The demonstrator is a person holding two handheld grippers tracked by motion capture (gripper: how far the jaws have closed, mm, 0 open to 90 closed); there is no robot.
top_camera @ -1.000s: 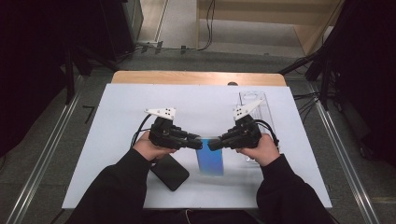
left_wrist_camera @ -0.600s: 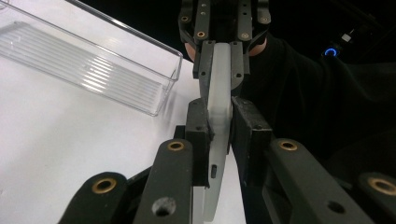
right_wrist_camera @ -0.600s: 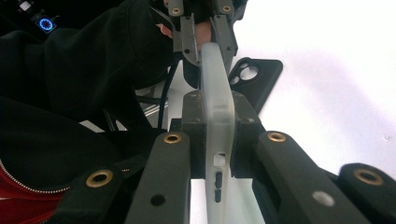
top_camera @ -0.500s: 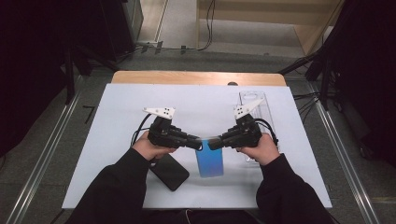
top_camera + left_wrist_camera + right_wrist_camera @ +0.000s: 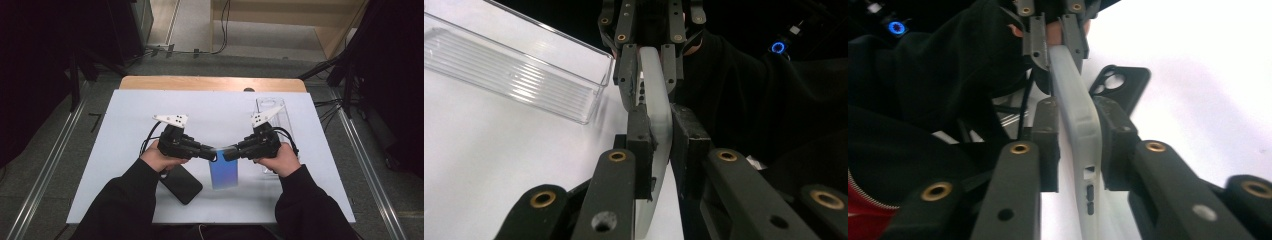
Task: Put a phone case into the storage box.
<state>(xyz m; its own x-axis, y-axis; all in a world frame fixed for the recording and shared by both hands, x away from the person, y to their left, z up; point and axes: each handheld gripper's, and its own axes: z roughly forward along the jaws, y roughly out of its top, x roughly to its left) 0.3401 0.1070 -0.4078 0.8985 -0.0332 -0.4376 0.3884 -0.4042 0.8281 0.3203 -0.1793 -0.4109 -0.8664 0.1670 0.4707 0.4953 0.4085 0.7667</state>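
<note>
high view: above, fwd-down, far | tool views: along jaws, close | shared: phone case (image 5: 223,172)

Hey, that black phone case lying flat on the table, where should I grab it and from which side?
The black case lies flat beside the left hand. A flat shell offers only thin rims, so I'd come from above and pinch across its short width at a long edge, probably near the end away from the camera cutout, clear of the blue phone.

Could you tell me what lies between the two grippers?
A translucent phone case, blue from above, spans the gap between left gripper and right gripper; both gripper views show the jaws on its edges.
</note>
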